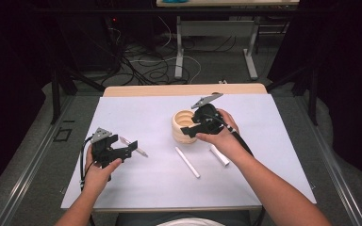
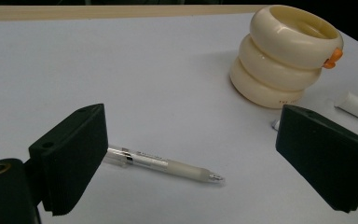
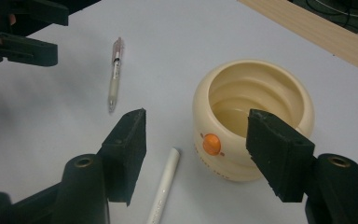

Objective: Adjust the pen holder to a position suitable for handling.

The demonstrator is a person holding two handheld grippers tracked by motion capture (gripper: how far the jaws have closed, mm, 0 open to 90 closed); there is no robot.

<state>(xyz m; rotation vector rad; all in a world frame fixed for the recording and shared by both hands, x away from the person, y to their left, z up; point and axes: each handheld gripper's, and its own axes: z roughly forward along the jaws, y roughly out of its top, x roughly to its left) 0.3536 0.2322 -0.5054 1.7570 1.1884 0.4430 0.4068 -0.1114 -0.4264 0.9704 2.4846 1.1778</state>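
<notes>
The left tongs [image 2: 191, 154] stand open around the clear retractable pen [image 2: 163, 163], which lies flat on the tabletop [image 1: 136, 117] well left of the cream ringed pen holder [image 1: 185, 126]. The pen looks light, stiff and slippery, so its frosted grip sleeve seems the best hold. The right tongs [image 3: 196, 144], also open, hover above the holder, which appears empty.
</notes>
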